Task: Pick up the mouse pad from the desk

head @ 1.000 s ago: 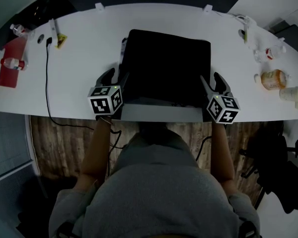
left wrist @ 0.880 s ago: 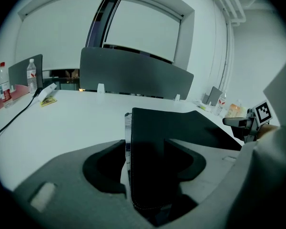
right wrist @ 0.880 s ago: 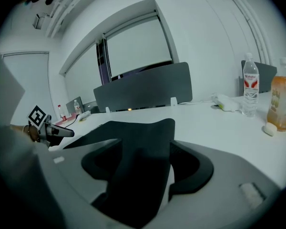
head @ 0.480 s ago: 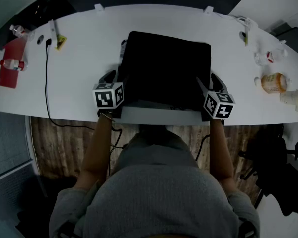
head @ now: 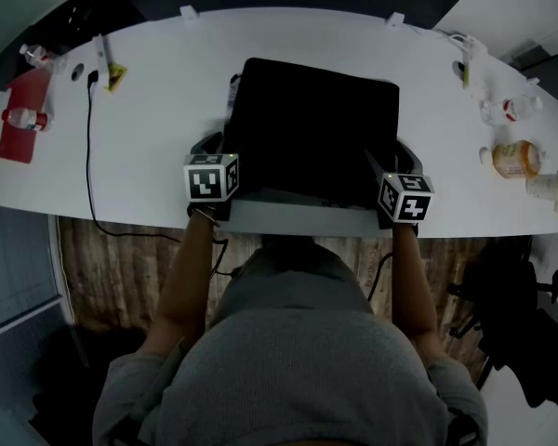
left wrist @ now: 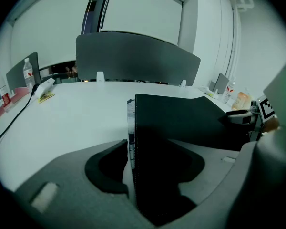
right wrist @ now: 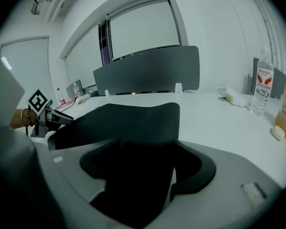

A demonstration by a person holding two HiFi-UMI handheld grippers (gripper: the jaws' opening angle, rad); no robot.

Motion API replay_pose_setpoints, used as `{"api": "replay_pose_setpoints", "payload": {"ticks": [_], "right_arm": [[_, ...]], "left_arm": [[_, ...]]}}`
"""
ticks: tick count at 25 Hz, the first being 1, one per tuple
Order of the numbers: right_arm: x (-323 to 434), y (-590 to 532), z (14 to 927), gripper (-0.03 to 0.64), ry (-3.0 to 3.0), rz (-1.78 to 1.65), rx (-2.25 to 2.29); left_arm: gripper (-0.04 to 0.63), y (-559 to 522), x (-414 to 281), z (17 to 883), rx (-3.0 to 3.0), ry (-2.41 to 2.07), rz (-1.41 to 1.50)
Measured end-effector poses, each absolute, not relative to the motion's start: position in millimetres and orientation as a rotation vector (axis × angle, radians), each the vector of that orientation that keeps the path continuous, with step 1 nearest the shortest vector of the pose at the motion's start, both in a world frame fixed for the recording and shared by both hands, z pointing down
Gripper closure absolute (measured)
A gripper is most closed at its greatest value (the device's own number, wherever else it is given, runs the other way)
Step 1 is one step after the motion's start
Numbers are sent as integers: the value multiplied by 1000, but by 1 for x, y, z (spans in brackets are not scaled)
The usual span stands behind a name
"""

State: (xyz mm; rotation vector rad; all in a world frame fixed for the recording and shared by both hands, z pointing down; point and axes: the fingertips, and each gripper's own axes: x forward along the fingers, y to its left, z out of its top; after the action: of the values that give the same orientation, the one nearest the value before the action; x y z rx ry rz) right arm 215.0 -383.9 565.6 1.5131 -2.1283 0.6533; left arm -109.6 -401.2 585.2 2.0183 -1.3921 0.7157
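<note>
Since the earlier frames both grippers have lowered and drawn inward against the near corners of the black mouse pad [head: 316,124]. The pad lies on the white counter [head: 158,147] and stretches ahead of them. Left gripper [head: 216,149]: jaws wide apart, though they have just narrowed a little. The pad's left edge runs between them and covers the inner jaw, while the outer jaw stands clear of it, so nothing is clamped. Right gripper [head: 398,151]: jaws have just widened to their full spread. The pad's right near corner lies between them, over the inner jaw and apart from the outer one. Well outboard of the left gripper a black cable [head: 86,147] crosses the counter. Well outboard of the right gripper stand an orange bottle [head: 513,159] and a clear water bottle [right wrist: 263,87].
</note>
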Motion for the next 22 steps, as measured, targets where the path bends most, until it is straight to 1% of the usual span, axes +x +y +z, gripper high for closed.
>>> {"api": "replay_pose_setpoints", "payload": {"ticks": [3,8,11,17,22], "right_arm": [[214,-384,569,304,-2099,622,1502],[213,-385,573,363,-2044,523,1511],[214,-384,574,373,-2027,489,1501],[209,-384,575,400,-2047,470,1456],[207,-384,574,417,-2054,455,1440]], "left_arm": [[368,-401,-108,588,2009,-1392,709],[388,-401,-108,587,1989,-1417,707],[390,-400,-107,587,1985,-1414,701],[436,-399,-103,587,1985,-1399,693],[453,-399,-101,587,1992,-1386,692]]}}
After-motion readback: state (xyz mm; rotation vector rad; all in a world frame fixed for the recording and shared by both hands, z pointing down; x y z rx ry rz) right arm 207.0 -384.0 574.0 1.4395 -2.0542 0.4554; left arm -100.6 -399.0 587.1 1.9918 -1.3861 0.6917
